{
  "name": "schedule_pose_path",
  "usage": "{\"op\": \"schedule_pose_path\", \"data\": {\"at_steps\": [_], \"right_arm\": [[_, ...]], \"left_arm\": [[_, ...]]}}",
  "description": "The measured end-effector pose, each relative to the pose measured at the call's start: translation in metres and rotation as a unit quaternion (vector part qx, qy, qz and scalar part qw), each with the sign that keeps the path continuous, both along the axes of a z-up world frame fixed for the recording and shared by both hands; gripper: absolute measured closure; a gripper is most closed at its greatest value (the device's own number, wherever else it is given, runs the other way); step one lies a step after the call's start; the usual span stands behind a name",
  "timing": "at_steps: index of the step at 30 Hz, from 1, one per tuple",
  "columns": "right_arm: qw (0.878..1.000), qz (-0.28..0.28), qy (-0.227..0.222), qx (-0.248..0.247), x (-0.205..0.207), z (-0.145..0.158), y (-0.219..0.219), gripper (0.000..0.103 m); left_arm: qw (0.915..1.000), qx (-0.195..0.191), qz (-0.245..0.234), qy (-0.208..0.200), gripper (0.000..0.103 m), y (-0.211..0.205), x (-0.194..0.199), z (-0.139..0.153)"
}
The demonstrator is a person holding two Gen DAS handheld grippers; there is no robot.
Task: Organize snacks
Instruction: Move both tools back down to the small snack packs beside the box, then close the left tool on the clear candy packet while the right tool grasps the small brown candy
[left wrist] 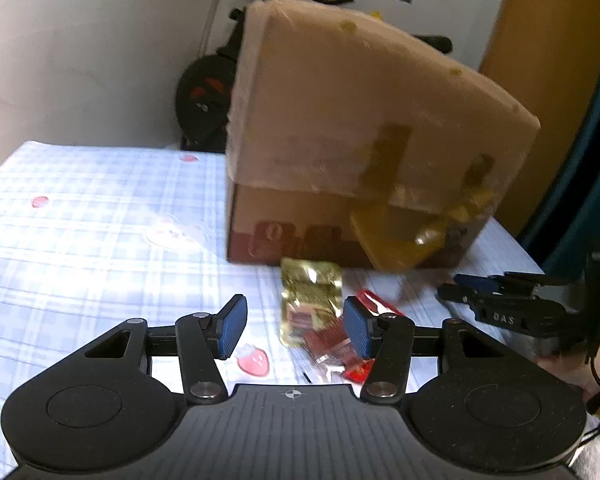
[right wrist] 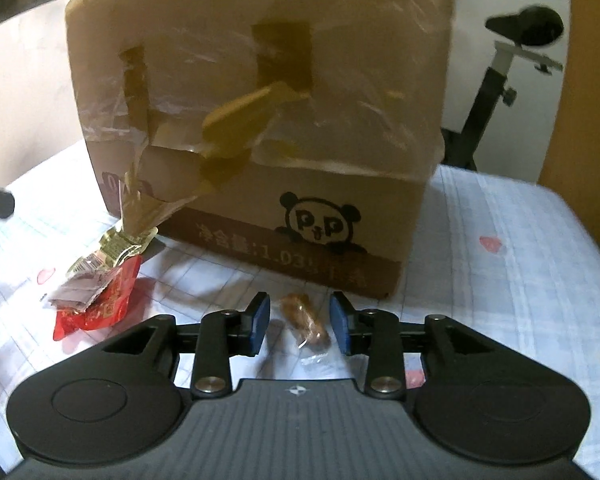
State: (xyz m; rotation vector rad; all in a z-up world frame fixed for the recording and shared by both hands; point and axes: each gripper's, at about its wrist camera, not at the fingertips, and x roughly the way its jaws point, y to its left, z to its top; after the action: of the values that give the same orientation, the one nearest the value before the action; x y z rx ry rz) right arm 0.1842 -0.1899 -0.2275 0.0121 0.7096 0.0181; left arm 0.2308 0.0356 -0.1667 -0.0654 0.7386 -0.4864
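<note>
In the left wrist view my left gripper (left wrist: 295, 328) is open low over a small heap of snacks: a gold foil packet (left wrist: 310, 300), a clear packet with brown contents (left wrist: 328, 340) and a red packet (left wrist: 362, 370). Its right pad (left wrist: 358, 328) is by the heap and its left pad stands off it. My right gripper (left wrist: 480, 292) shows at the right edge. In the right wrist view my right gripper (right wrist: 300, 324) is open around a brown snack in clear wrap (right wrist: 304, 320), pads apart from it. The same heap, with the red packet (right wrist: 100, 304), lies to the left.
A taped cardboard box (right wrist: 260, 120) with a panda logo stands just behind the snacks, its flap raised (left wrist: 360, 100). The blue checked tablecloth (left wrist: 80, 220) with strawberry prints covers the table. An exercise bike (left wrist: 208, 96) and an orange panel (left wrist: 540, 60) stand behind.
</note>
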Motion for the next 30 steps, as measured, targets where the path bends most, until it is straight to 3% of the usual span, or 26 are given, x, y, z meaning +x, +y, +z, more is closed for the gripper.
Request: {"op": "schedule_pose_path", "data": {"at_steps": [2,6,13,30], "right_arm": [[1.000,-0.003,0.001,0.014,-0.003,-0.004,-0.003,0.081],[1.000,0.002,-0.011,0.020,-0.009,-0.004,-0.002,0.082],[0.999,0.019,-0.019,-0.019,-0.011,-0.005,0.013,0.082],[1.000,0.002,-0.016,0.026,-0.009,-0.005,-0.004,0.082]], "left_arm": [[0.9999,0.006,-0.013,0.004,0.047,-0.005,-0.001,-0.004],[0.9991,0.022,-0.035,0.007,0.047,-0.017,-0.003,-0.015],[0.9963,0.057,-0.064,0.011,0.046,-0.038,-0.004,-0.031],[0.9871,0.125,-0.100,-0.005,0.045,-0.071,0.017,-0.047]]}}
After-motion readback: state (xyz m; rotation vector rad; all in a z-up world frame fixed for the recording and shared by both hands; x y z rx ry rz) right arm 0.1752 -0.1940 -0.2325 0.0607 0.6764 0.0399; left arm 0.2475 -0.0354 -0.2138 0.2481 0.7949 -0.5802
